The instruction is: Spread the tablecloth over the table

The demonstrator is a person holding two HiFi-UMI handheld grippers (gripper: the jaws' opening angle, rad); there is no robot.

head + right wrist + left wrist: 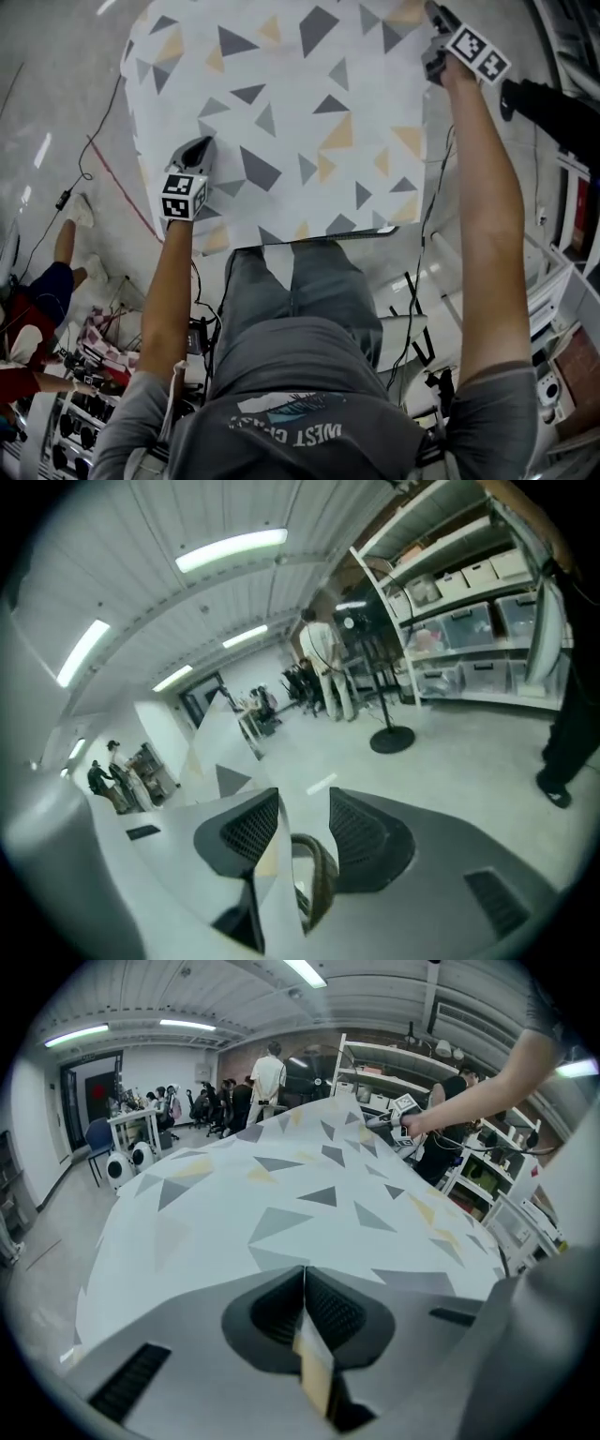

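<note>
We hold the triangle-patterned tablecloth point(281, 122) stretched out ahead of us. Our left gripper point(199, 148) has its fingers pressed tight together on the cloth's near left edge. Our right gripper point(437, 19) keeps narrow fingers round a fold at the far right corner, where the cloth rises.

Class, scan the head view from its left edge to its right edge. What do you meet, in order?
A person's white shoe → left gripper → right gripper → white shelving. The tablecloth is left out because it stretches across under both grippers.
</note>
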